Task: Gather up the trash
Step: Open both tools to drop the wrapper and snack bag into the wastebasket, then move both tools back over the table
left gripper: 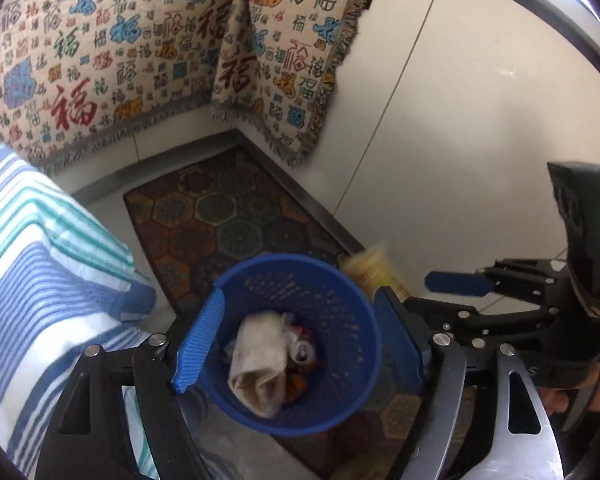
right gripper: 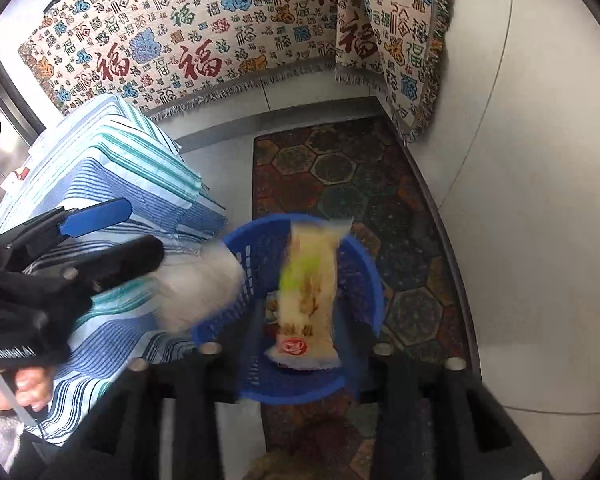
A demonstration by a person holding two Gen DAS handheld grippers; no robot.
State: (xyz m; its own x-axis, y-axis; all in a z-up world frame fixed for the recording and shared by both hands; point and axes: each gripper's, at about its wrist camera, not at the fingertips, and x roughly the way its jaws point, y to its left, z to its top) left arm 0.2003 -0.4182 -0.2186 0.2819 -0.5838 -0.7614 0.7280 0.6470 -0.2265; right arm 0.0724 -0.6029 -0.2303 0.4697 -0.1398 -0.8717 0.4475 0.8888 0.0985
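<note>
A blue mesh trash basket [left gripper: 340, 360] stands on a patterned rug and holds a crumpled beige tissue [left gripper: 260, 364] and colourful wrappers. My left gripper [left gripper: 300, 344] is open above the basket, a blue finger [left gripper: 198, 344] on each side of its rim. My right gripper [left gripper: 456, 282] enters from the right, open, beside a blurred yellow snack wrapper [left gripper: 374, 266]. In the right wrist view the yellow wrapper [right gripper: 308, 292] is blurred in mid-air over the basket [right gripper: 252, 264], apart from the right gripper [right gripper: 292, 360], whose fingers are blurred. A blurred white tissue [right gripper: 198, 284] is in the air below the left gripper [right gripper: 112, 232].
A blue and teal striped cloth [left gripper: 32, 272] covers a surface left of the basket. The hexagon-patterned rug [left gripper: 220, 208] lies in the corner. A fringed blanket with Chinese characters [left gripper: 140, 40] hangs on the white walls [left gripper: 480, 100].
</note>
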